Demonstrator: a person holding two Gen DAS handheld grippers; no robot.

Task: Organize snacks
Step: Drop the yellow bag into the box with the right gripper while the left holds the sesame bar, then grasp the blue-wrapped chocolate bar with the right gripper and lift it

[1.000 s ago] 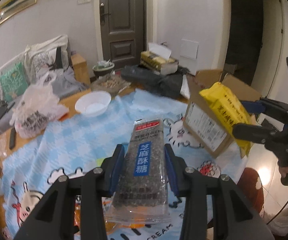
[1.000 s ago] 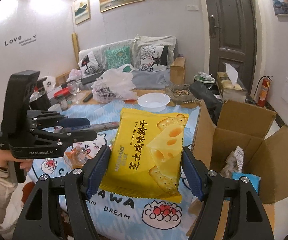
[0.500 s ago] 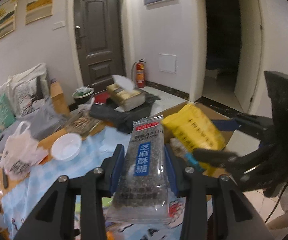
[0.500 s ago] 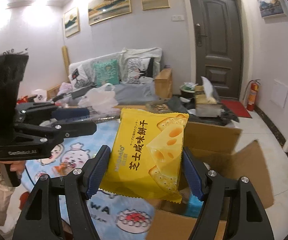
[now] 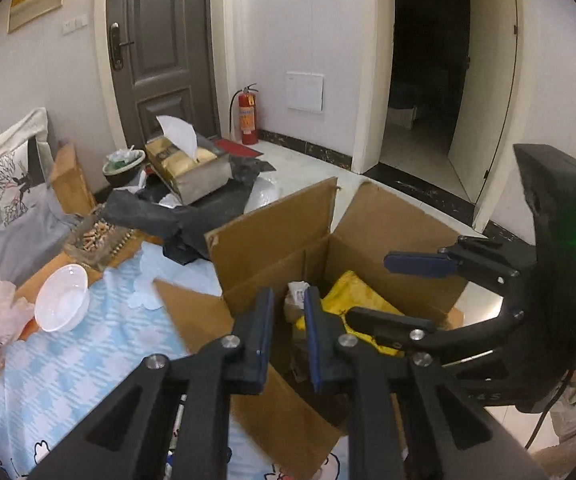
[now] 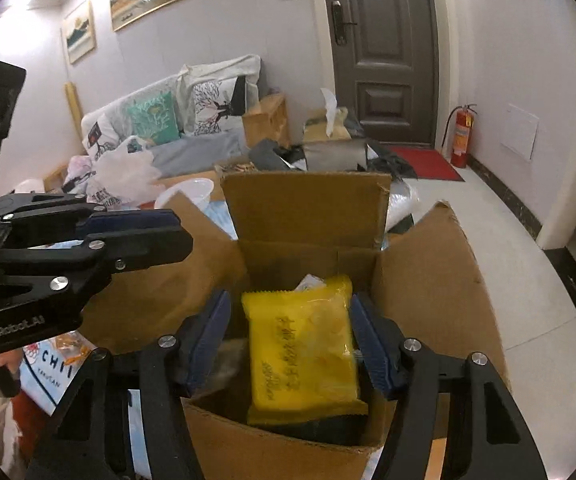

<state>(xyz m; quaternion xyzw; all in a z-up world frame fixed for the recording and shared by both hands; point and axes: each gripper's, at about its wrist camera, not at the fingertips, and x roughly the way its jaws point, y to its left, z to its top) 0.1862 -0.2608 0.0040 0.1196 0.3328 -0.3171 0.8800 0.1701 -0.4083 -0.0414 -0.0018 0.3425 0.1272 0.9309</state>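
The yellow biscuit packet (image 6: 303,344), probably light, soft and crinkly, lies in the cardboard box (image 6: 428,280) at the lower centre between the apart jaws of the right gripper (image 6: 290,340), best held by its sealed edges, while the left gripper (image 5: 288,320) hovers with narrow empty jaws.

Both views are wrist fisheyes, each looking forward along its own 2 fingers and down at a slant into the open cardboard box (image 5: 272,232), close above its rim. The left wrist view faces across the box toward the dark doorway (image 5: 428,80), with the right gripper (image 5: 404,288) entering from its right edge. The right wrist view faces the sofa (image 6: 192,120) and the door (image 6: 384,52), with the left gripper (image 6: 168,232) entering from its left edge. The 2 views share the box interior, the yellow packet (image 6: 304,344), the door and the fire extinguisher (image 5: 247,114).
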